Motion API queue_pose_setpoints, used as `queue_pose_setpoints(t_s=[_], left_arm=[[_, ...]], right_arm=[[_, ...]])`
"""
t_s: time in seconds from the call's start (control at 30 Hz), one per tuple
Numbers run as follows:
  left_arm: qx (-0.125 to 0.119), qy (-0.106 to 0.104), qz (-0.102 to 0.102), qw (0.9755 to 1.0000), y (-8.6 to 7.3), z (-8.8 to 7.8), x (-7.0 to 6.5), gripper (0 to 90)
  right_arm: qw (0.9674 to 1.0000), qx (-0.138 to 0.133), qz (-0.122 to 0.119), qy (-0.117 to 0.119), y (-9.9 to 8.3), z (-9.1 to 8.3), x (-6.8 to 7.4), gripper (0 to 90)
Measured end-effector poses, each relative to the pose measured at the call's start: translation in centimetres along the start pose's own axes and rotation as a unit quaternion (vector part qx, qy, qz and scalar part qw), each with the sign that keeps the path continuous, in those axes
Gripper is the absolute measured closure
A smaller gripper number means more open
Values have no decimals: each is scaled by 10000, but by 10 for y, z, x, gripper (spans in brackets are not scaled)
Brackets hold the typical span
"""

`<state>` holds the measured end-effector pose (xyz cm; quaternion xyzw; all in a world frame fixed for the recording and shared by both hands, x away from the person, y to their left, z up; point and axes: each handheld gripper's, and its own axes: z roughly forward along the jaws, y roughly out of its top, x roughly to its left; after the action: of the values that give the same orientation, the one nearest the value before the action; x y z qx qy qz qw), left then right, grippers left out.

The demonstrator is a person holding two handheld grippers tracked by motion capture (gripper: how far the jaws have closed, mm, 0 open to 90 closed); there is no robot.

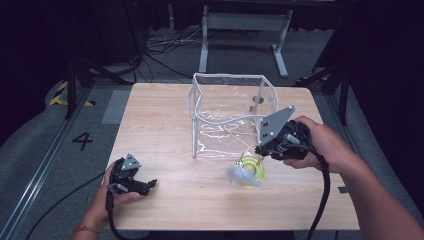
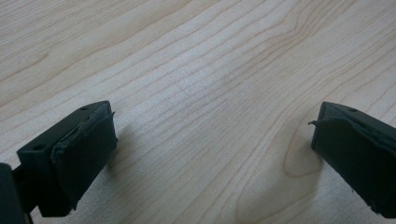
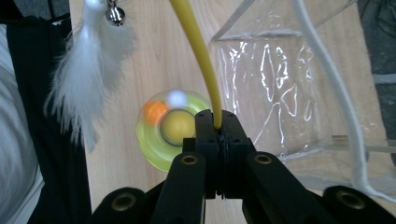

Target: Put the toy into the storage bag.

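While the left tool point(image 1: 150, 185) rests low at the near left of the wooden table point(image 1: 160, 125), its jaws stand wide apart with nothing between them; the left gripper view looks past its two black pads point(image 2: 84, 154) onto bare wood grain. Toward the right, the right tool point(image 1: 259, 149) is clamped shut on the thin yellow wand point(image 3: 198, 56) of a cat toy, whose round yellow-green base point(image 1: 251, 171) sits at the table's near middle, just in front of the clear plastic bag point(image 1: 232, 112). That bag stands open-topped at the table's centre, close beside the right tool. From above, the toy's white feather point(image 1: 237, 175) is a pale blur beside the base. The right gripper view adds an orange ball point(image 3: 154, 112) and a white ball point(image 3: 176, 98) inside the base, a small silver bell point(image 3: 115, 15) above the feather, and the bag's white-edged rim point(image 3: 327, 84). Beyond the table stands a grey metal frame point(image 1: 245, 30) among floor cables.
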<state>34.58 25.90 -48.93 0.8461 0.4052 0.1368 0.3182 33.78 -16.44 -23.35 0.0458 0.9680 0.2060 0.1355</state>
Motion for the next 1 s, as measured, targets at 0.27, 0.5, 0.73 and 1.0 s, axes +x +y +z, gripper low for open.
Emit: queue_pose_setpoints(t_s=[0.27,0.5,0.73,1.0], left_arm=[[-5,6,9,10000,0,0,0,2],[7,0,-11,10000,0,0,0,2],[-18,-6,13,10000,0,0,0,2],[-26,15,46,10000,0,0,1,2]], right_arm=[[9999,-29,-11,-140,13,-17,-9,886],[9997,-72,41,-250,22,-33,-20,886],[9991,-122,81,-393,33,-50,-32,886],[9983,-232,158,-503,47,-67,-48,885]])
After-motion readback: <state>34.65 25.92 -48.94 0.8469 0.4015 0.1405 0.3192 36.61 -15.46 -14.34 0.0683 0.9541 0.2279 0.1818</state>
